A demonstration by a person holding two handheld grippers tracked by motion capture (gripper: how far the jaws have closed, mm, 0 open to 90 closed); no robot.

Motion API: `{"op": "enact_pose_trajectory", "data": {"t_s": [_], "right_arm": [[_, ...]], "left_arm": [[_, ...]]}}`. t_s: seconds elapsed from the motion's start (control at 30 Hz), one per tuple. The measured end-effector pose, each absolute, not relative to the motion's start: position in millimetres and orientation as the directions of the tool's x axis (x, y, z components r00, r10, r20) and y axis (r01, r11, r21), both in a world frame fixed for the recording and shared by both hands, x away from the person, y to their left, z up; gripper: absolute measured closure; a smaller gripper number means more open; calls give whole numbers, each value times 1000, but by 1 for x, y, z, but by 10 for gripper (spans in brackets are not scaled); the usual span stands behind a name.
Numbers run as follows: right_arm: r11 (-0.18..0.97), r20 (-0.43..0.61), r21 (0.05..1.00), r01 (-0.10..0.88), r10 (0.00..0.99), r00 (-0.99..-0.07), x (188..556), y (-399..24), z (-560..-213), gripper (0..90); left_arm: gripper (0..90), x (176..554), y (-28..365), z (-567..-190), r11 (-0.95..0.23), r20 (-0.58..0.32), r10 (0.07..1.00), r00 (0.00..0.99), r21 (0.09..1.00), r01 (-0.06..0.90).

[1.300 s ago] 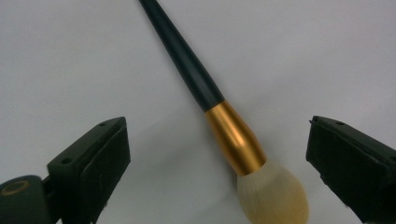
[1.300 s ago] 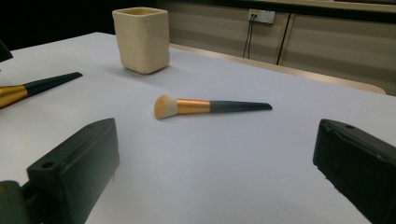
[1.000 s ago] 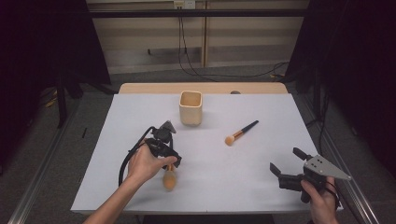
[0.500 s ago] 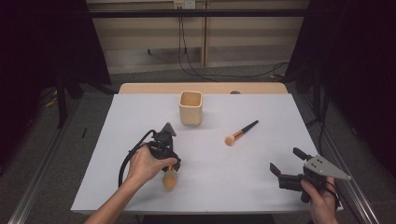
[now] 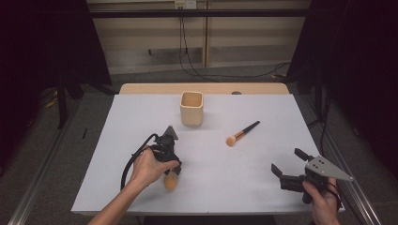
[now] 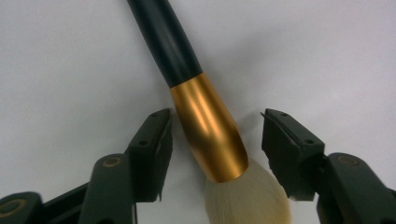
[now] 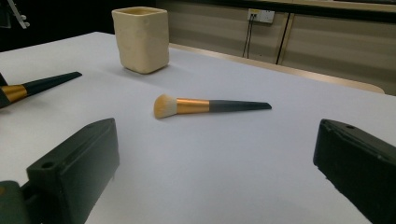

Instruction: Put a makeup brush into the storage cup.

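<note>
White sheeting covers the desk (image 5: 141, 122), behind which a dim room with dark curtains and wall cables is seen. Near the front edge a makeup brush (image 6: 205, 126) lies flat, its gold ferrule bracketed by the left hand-held gripper (image 6: 215, 140); the jaws have just been closing around it, one pad apparently at the ferrule while a gap is left at the other, so no pinch is made yet. The ferrule is probably chosen as the firmest part to hold. A second brush (image 5: 241, 133) lies well apart, right of the beige cup (image 5: 192, 108), the likely destination. The right hand-held gripper (image 5: 288, 165) is held spread and idle, low at the desk's right corner.
</note>
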State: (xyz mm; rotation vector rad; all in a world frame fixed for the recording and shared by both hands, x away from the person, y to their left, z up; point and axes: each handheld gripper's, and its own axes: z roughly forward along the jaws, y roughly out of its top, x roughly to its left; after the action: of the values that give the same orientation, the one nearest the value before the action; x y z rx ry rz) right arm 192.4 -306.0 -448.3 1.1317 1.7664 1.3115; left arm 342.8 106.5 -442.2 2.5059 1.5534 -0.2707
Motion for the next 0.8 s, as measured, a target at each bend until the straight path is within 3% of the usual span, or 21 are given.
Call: {"op": "enact_pose_trajectory", "data": {"t_s": [0.3,0.57,0.8], "right_arm": [[126,-10,958,257,912,-411,193,-306,-448,0],[128,-12,959,255,911,-411,193,-306,-448,0],[125,-10,958,258,913,-407,193,-306,-448,0]], "left_arm": [[574,347,106,-443,-461,-221,861,457,36,887],[639,351,105,-443,-539,-212,822,529,15,842],[645,349,105,-443,-579,-198,795,573,33,815]]}}
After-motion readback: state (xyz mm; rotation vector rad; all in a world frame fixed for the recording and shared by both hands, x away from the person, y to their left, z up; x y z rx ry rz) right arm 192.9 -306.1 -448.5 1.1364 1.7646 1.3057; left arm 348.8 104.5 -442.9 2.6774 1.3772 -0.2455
